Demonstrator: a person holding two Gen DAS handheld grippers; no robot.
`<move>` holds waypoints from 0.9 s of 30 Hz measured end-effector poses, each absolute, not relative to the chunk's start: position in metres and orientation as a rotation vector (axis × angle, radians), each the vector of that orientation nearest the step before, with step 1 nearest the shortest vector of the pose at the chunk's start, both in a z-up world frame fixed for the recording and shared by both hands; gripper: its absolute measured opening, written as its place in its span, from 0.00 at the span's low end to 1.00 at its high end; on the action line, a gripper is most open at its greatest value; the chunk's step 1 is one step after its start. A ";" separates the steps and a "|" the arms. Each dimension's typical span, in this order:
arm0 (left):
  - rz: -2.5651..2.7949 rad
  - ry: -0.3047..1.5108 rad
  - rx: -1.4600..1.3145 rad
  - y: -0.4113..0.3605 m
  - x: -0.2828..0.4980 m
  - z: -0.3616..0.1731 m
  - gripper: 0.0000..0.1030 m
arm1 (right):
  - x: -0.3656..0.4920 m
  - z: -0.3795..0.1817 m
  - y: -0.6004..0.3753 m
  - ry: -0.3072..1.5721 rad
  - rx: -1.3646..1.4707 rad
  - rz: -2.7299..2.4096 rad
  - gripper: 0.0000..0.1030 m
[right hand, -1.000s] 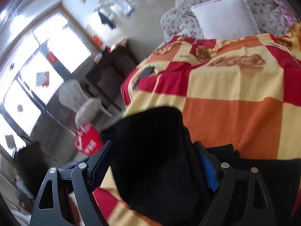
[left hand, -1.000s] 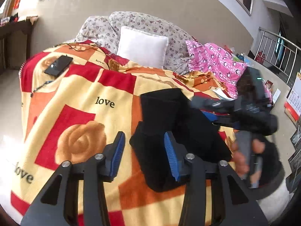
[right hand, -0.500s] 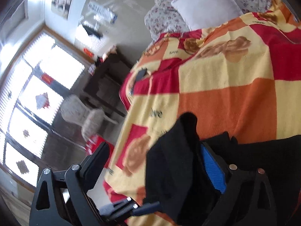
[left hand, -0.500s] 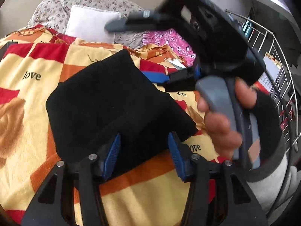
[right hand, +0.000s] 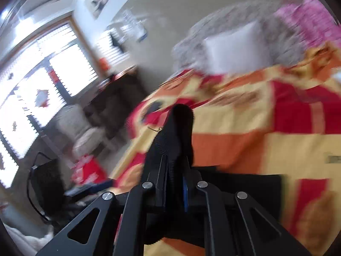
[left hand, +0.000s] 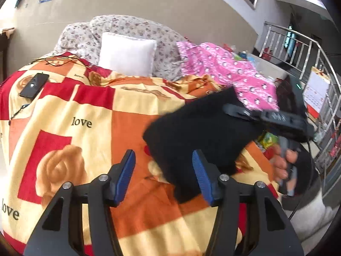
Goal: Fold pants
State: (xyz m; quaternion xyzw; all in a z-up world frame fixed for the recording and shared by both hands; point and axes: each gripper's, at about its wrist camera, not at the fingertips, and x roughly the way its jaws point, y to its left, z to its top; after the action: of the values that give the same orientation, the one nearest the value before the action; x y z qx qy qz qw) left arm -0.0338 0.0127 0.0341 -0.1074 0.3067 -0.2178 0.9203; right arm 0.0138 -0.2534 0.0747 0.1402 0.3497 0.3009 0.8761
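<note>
Gripping a bunched fold, the right tongs (right hand: 173, 170) are clamped on the black pants (left hand: 200, 132), which lie folded on the bed blanket (left hand: 85, 106). Left tongs (left hand: 163, 171) gape wide, holding nothing. Risk: lifting one-sided could spill the layers, undoing the fold.

The pants (left hand: 202, 132) are matt black cloth, ribbed where they sit between the right gripper (right hand: 174, 183) fingers. Ahead of the left gripper (left hand: 163, 177) (black matt plastic, blue ridged pads (left hand: 127, 172), shiny metal rivets) lies a soft fleecy blanket (left hand: 85, 140).
</note>
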 end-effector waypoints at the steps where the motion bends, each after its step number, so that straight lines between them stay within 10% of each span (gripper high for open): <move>1: -0.449 0.642 -0.224 0.008 -0.027 0.030 0.53 | 0.012 0.069 -0.273 0.742 0.275 0.538 0.09; 8: -0.459 0.763 -0.185 -0.038 0.001 0.008 0.53 | 0.033 -0.012 -0.319 0.972 0.228 0.291 0.45; 15: -0.395 0.813 -0.122 -0.073 0.022 0.008 0.54 | 0.013 0.046 -0.323 0.769 0.261 0.395 0.40; 22: -0.297 0.871 -0.039 -0.099 0.050 -0.017 0.64 | 0.050 -0.008 -0.283 0.923 0.155 0.379 0.21; 27: -0.268 0.882 -0.039 -0.099 0.059 -0.022 0.71 | 0.066 -0.017 -0.282 0.924 0.153 0.373 0.25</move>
State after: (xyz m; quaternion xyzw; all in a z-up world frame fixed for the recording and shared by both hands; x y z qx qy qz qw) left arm 0.0587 -0.0992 -0.0217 -0.0190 0.4257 -0.1295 0.8954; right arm 0.0659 -0.2816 -0.0168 0.0735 0.4427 0.1787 0.8756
